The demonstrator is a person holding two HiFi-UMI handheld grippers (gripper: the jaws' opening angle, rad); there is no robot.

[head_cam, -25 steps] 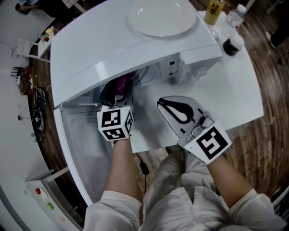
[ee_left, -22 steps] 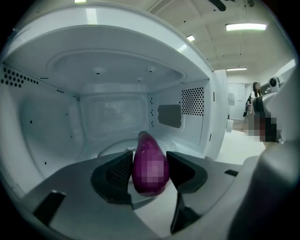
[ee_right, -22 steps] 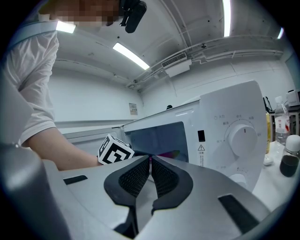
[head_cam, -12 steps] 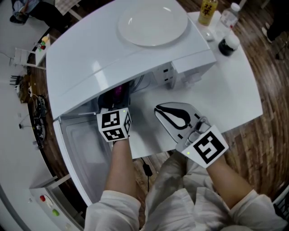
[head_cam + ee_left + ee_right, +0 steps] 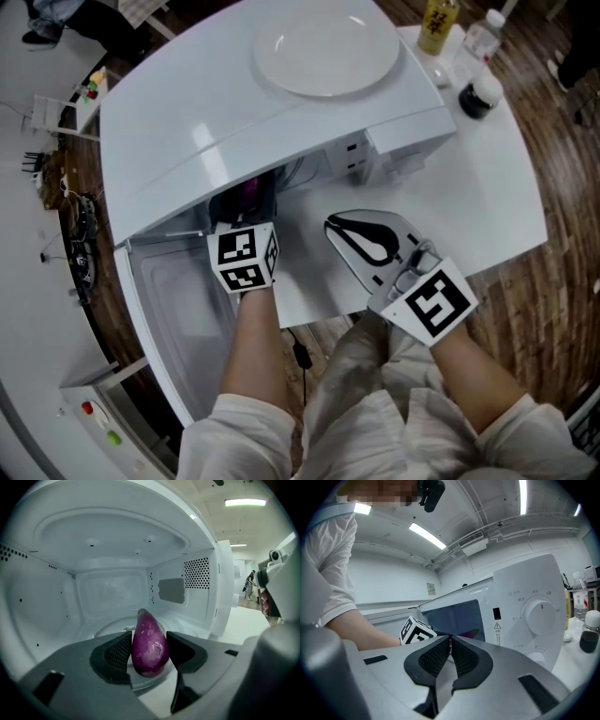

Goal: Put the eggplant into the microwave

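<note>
The purple eggplant [image 5: 149, 644] stands on end between the pads of my left gripper [image 5: 149, 652], which is shut on it inside the white microwave [image 5: 112, 592], over the glass turntable [image 5: 105, 632]. In the head view the left gripper [image 5: 246, 214] reaches into the microwave [image 5: 281, 112] mouth, and a bit of the eggplant [image 5: 251, 192] shows under the roof edge. My right gripper [image 5: 334, 225] hangs over the white table in front of the microwave, shut on nothing. The right gripper view shows its pads [image 5: 451, 645] meeting, with the microwave's control panel [image 5: 534, 616] behind.
The microwave door [image 5: 173, 309] hangs open toward the lower left. A white plate [image 5: 323, 52] lies on top of the microwave. A yellow bottle [image 5: 441, 23], a clear bottle [image 5: 475, 42] and a dark jar [image 5: 478, 96] stand at the table's far right. Wooden floor surrounds the table [image 5: 478, 187].
</note>
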